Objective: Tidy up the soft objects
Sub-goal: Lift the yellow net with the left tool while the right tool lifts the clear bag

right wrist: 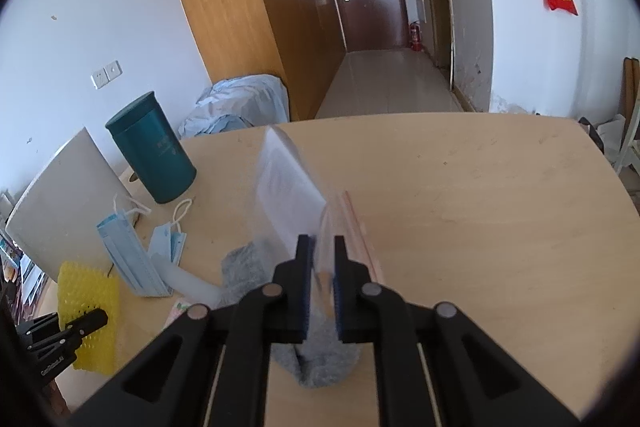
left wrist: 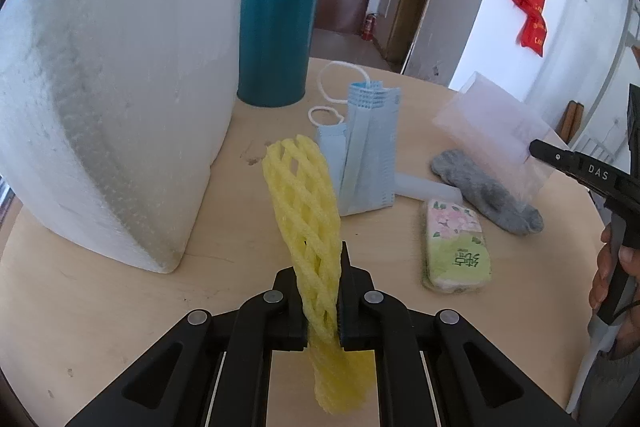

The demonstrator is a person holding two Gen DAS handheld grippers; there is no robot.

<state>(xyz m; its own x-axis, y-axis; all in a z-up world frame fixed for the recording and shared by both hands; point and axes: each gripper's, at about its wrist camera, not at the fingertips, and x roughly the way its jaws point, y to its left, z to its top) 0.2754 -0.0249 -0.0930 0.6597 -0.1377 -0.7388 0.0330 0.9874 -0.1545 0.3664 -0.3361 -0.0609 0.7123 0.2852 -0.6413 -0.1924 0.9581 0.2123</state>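
Wooden table [left wrist: 120, 307], left tongs [left wrist: 322, 301] pinching yellow foam net [left wrist: 304, 203], right tongs [right wrist: 322, 283] gripping blurred clear bag [right wrist: 288, 187]

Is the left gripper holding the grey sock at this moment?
No, the left gripper is shut on the yellow foam net, while the grey sock lies on the table.
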